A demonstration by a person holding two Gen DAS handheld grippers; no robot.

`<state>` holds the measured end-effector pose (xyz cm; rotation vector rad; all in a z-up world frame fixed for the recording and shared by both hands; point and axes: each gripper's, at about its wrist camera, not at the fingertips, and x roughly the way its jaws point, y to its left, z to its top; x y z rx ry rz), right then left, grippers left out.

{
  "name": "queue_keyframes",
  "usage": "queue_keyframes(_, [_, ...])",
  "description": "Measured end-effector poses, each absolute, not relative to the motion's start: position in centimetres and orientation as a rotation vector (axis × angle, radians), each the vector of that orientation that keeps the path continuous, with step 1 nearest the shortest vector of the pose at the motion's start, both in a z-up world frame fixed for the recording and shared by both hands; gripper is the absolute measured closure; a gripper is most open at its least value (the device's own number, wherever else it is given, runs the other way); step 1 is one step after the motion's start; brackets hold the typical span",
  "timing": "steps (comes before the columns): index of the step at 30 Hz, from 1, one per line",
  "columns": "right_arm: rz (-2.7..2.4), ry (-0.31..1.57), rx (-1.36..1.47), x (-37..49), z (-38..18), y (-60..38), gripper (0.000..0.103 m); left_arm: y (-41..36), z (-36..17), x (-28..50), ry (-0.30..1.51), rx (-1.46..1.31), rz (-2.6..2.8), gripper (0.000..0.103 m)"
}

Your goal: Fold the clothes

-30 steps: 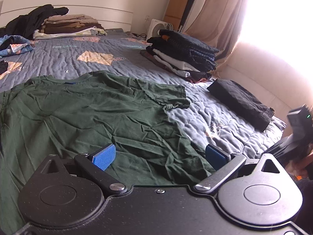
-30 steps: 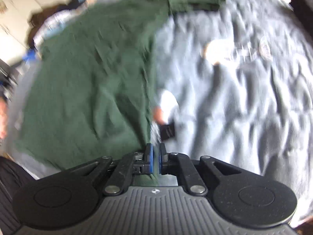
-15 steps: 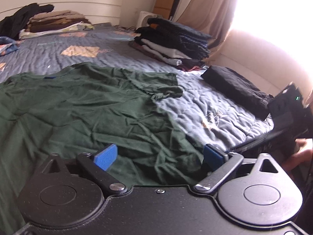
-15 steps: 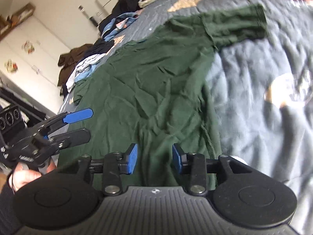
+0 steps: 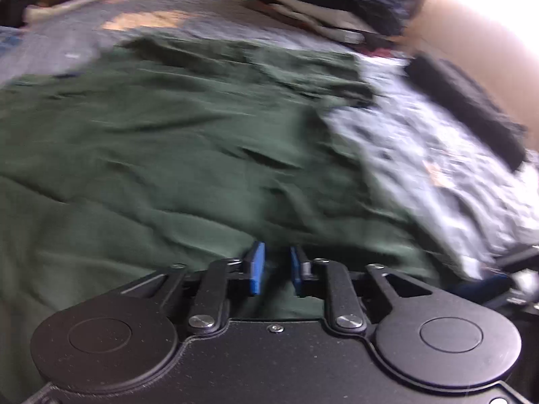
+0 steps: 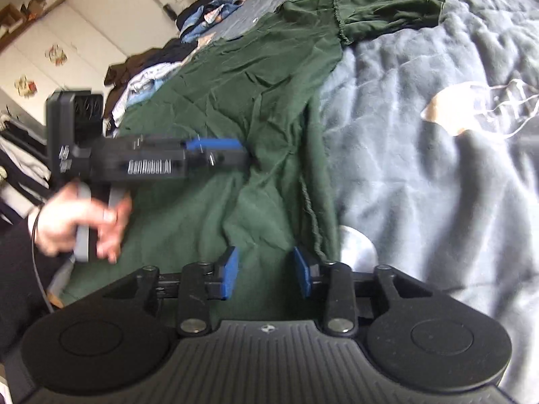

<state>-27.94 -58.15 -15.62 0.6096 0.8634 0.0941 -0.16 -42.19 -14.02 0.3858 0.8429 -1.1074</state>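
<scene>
A dark green T-shirt lies spread and wrinkled on the grey-blue bedspread. In the blurred left wrist view my left gripper sits at the shirt's near hem, its blue pads a narrow gap apart with green fabric between them. The right wrist view shows the shirt with one sleeve at the top. There the left gripper is seen from the side, held by a hand, and the cloth puckers toward its tip. My right gripper hangs open over the shirt's lower right edge.
A stack of folded clothes stands at the far side of the bed, with a folded black garment near the right edge. Loose clothing piles lie to the left of the shirt. Bare bedspread stretches to the right.
My left gripper has dropped to the shirt's hem and its pads have closed from wide apart to a narrow gap. The right gripper has opened wider and moved closer to the shirt's edge.
</scene>
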Motion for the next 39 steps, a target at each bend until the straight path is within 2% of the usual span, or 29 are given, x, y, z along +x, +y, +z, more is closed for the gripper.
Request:
queue_keyframes(2, [0.096, 0.871, 0.593, -28.3, -15.5, -58.3, 0.068, -41.3, -13.9, 2.3, 0.830, 0.382, -1.032, 0.089])
queue_keyframes(4, [0.098, 0.880, 0.573, -28.7, -15.4, -58.4, 0.068, -40.5, -14.0, 4.3, 0.891, 0.314, -1.057, 0.093])
queue_keyframes(8, [0.095, 0.892, 0.544, -29.3, -15.0, -58.5, 0.068, -41.3, -12.5, 2.9, 0.868, 0.338, -1.023, 0.092])
queue_keyframes(11, [0.077, 0.892, 0.526, -29.4, -14.3, -58.1, 0.067, -42.6, -10.8, -1.3, 0.844, 0.332, -1.174, 0.078])
queue_keyframes(13, [0.064, 0.865, 0.496, -29.4, -13.5, -57.6, 0.064, -43.6, -9.9, -4.6, 0.807, 0.359, -1.288, 0.057])
queue_keyframes(18, [0.071, 0.791, 0.494, -29.1, -12.5, -57.2, 0.063, -46.4, -11.1, -6.9, 0.861, 0.366, -1.361, 0.055])
queue_keyframes(21, [0.076, 0.897, 0.495, -28.4, -14.6, -56.9, 0.063, -47.7, -13.1, -5.4, 0.900, 0.396, -1.313, 0.055])
queue_keyframes(26, [0.092, 0.893, 0.514, -28.9, -15.2, -57.4, 0.063, -48.2, -13.9, -0.7, 0.904, 0.371, -1.240, 0.055])
queue_keyframes(28, [0.098, 0.900, 0.516, -29.1, -15.1, -57.5, 0.064, -48.5, -13.8, 0.3, 0.877, 0.395, -1.217, 0.062])
queue_keyframes(33, [0.112, 0.905, 0.516, -30.1, -14.9, -57.8, 0.065, -48.8, -13.6, 1.9, 0.900, 0.382, -1.263, 0.064])
queue_keyframes(34, [0.116, 0.905, 0.520, -30.3, -14.9, -57.9, 0.065, -48.8, -13.5, 2.2, 0.893, 0.383, -1.252, 0.066])
queue_keyframes(36, [0.123, 0.907, 0.522, -30.7, -14.8, -58.0, 0.065, -47.9, -13.3, 3.6, 0.825, 0.420, -1.116, 0.079])
queue_keyframes(37, [0.126, 0.910, 0.519, -30.8, -14.7, -58.0, 0.065, -47.1, -13.5, 4.9, 0.851, 0.384, -1.097, 0.083])
queue_keyframes(39, [0.132, 0.917, 0.513, -31.1, -14.6, -58.0, 0.065, -45.8, -13.4, 6.2, 0.876, 0.354, -1.087, 0.085])
